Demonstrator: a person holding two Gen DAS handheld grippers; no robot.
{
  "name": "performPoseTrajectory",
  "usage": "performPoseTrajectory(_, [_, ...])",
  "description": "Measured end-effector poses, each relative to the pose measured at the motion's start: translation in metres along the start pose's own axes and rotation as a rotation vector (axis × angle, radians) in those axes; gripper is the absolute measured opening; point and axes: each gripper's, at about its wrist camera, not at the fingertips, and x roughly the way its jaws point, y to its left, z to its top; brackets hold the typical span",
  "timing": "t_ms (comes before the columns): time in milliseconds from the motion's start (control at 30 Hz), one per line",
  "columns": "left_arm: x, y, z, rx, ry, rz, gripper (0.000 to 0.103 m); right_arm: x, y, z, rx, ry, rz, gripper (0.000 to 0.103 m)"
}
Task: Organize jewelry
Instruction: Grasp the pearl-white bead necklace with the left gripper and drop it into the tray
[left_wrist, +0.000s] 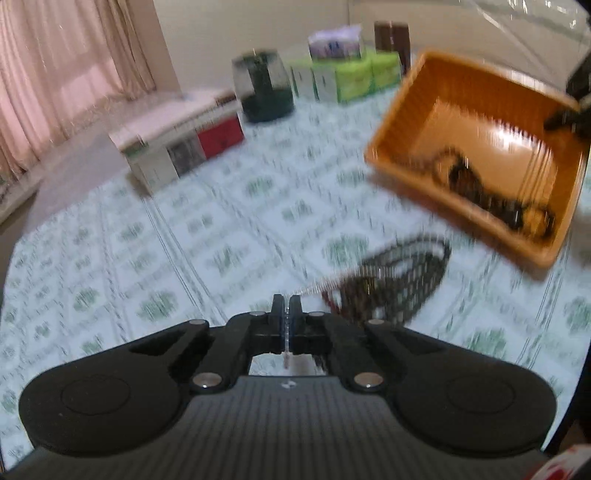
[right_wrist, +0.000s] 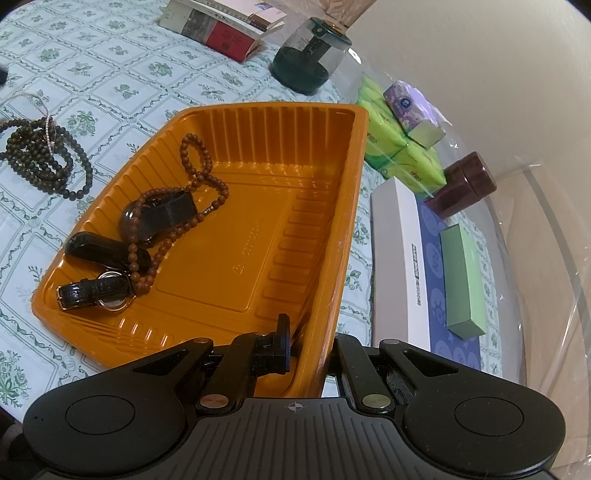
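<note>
You are holding the orange tray (right_wrist: 258, 229) with your right tool (right_wrist: 308, 343), its fingers clamped across the tray's near wall, one inside and one outside. That grip looks meant to steady and tilt the tray so it is presenting its open side to the other hand. Already lying in the tray are a brown bead strand (right_wrist: 192, 192), a wristwatch (right_wrist: 99, 291) and a couple of dark straps, gathered toward its far-left end.

Your left tool (left_wrist: 285, 310) is clenched on a thin silver chain (left_wrist: 332, 282), which is running from between the fingers out toward the dark bead necklace (left_wrist: 402, 280) piled on the desk (left_wrist: 184, 221). In the right wrist view the chain is draping over those beads, so it may be snagging on them as you lift. The left view is blurred by motion, so the exact contact is hard to judge.

The likely step in hand is carrying the chain to the tray; the dark necklace is not yet collected.
</note>
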Motion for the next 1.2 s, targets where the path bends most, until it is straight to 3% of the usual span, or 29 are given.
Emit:
performPoseTrajectory(400, [-0.069, 0.02, 0.085, -0.035, -0.191, 0.016, 0.001, 0.0, 0.0, 0.0, 0.0, 0.001, 0.0, 0.005])
performPoseTrajectory(667, [-0.09, 0.005, 0.128, 0.004, -0.257, -0.018, 0.001, -0.003, 0.001, 0.002, -0.003, -0.005, -0.001, 0.005])
performPoseTrajectory(900, [-0.078, -0.037, 0.153, 0.03, -0.284, -0.106, 0.001, -0.004, -0.001, 0.001, -0.001, -0.008, 0.004, 0.005])
performPoseTrajectory(1200, [-0.042, -0.102, 0.189, -0.013, -0.291, -0.308, 0.001, -0.003, -0.001, 0.0, -0.003, -0.014, 0.007, 0.005])
